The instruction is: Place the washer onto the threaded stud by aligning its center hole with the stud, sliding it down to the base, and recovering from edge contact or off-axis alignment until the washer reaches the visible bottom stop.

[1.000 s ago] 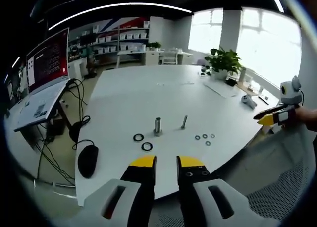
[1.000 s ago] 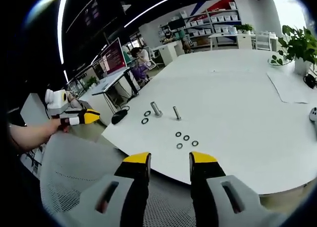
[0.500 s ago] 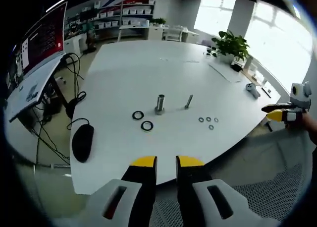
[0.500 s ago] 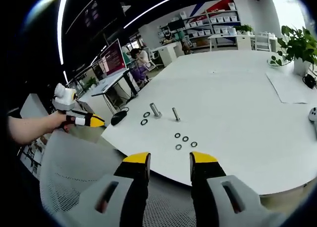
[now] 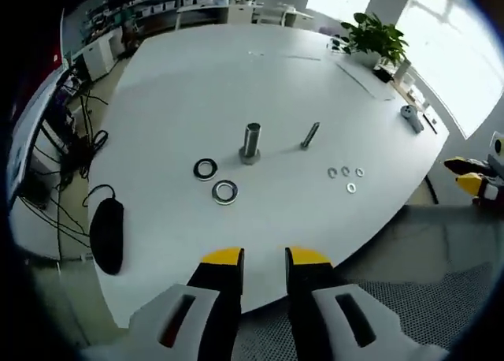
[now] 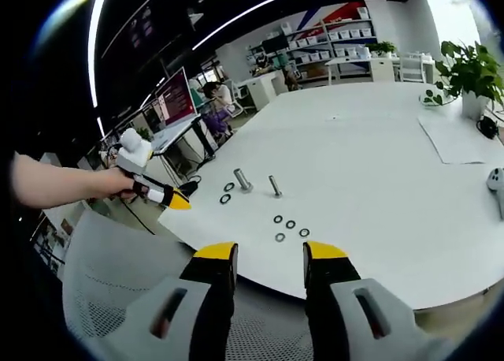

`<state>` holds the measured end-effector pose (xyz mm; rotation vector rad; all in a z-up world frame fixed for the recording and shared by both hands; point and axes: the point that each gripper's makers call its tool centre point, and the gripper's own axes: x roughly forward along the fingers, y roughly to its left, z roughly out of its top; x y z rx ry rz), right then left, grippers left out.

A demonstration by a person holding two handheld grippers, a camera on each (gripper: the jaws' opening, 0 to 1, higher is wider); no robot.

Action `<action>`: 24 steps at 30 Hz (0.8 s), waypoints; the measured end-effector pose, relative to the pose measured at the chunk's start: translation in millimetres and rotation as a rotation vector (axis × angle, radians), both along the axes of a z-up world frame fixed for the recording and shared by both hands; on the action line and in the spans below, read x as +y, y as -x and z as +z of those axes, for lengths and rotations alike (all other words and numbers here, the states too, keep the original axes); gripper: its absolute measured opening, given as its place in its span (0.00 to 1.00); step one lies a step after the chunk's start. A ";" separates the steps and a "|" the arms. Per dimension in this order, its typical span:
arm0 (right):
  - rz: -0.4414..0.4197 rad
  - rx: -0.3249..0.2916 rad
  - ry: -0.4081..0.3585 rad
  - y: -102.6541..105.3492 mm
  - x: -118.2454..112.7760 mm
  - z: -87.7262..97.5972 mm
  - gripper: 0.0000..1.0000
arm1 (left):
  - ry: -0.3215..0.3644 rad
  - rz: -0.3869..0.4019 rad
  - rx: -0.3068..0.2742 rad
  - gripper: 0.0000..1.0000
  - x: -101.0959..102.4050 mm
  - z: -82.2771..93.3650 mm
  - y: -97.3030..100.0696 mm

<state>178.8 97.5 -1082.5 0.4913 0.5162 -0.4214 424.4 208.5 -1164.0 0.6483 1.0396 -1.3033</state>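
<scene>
In the left gripper view the left gripper (image 5: 264, 256) has its yellow-tipped jaws parted with a narrow gap and nothing between them, poised over the near edge of the white table (image 5: 197, 85). Beyond the tips, well apart from them, two large washers lie flat: one washer (image 5: 224, 191) nearest the jaws and a darker washer (image 5: 205, 169) just beside it. Past these stands the thick threaded stud (image 5: 251, 143), upright on its base, bare of any washer. To its right a thin bolt (image 5: 309, 135) stands tilted, and further right lie four small washers (image 5: 345, 176) in a loose cluster. A black mouse (image 5: 106, 236) rests near the table's left edge.

In the right gripper view the right gripper (image 6: 269, 254) has its jaws apart and empty, off the table's near edge, with the stud (image 6: 242, 180) far ahead. A potted plant (image 6: 465, 69) sits at the far side. No writing can be read on anything.
</scene>
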 end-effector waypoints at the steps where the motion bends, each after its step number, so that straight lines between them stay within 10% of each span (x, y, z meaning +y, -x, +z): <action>1: 0.001 0.001 0.000 0.0 0.0 0.1 0.36 | -0.012 -0.009 0.001 0.23 -1.3 -2.3 0.3; 12: 0.010 0.012 0.005 0.6 -0.4 -2.5 0.36 | -0.113 -0.031 -0.055 0.26 -34.7 -31.8 -37.5; 15: 0.016 0.020 0.007 0.9 0.9 -3.3 0.36 | -0.093 -0.054 -0.168 0.28 -45.8 -36.3 -64.4; 24: 0.012 0.025 0.009 1.5 0.1 -2.8 0.35 | -0.155 -0.103 -0.126 0.28 -62.4 -51.5 -66.3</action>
